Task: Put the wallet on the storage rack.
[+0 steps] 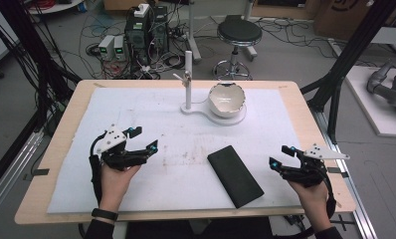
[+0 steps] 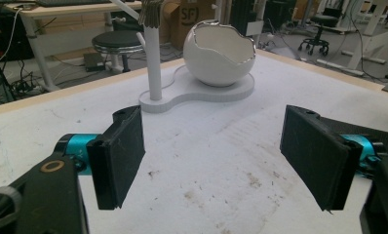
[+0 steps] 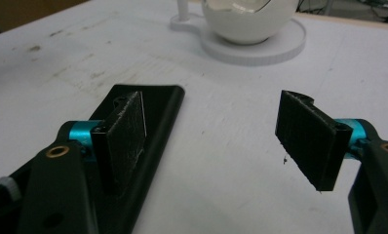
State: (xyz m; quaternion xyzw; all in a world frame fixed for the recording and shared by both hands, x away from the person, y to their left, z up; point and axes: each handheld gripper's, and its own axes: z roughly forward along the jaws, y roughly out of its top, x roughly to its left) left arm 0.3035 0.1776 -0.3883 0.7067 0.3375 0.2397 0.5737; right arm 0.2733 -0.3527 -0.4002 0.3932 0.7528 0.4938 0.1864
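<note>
The flat black rectangular case (image 1: 235, 175), which looks stiff and slippery, lies at five o'clock on the white mat (image 1: 151, 109), between the left gripper (image 1: 144, 139) and right gripper (image 1: 278, 156), both spread and empty (best pinched across its narrow width, I think).

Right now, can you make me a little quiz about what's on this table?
1. True or false: the flat black case lies nearer the right gripper than the left gripper.
2. What stands on the white stand beside its thin post? A) a broken-egg-shaped white bowl B) a red cup C) a book
3. Fill in: both grippers have their jaws ____ and hold nothing.

Key:
1. True. In the high view it lies just left of the right gripper.
2. A, the white bowl with the jagged rim.
3. Open, with bare white table cover between the pads.
</note>
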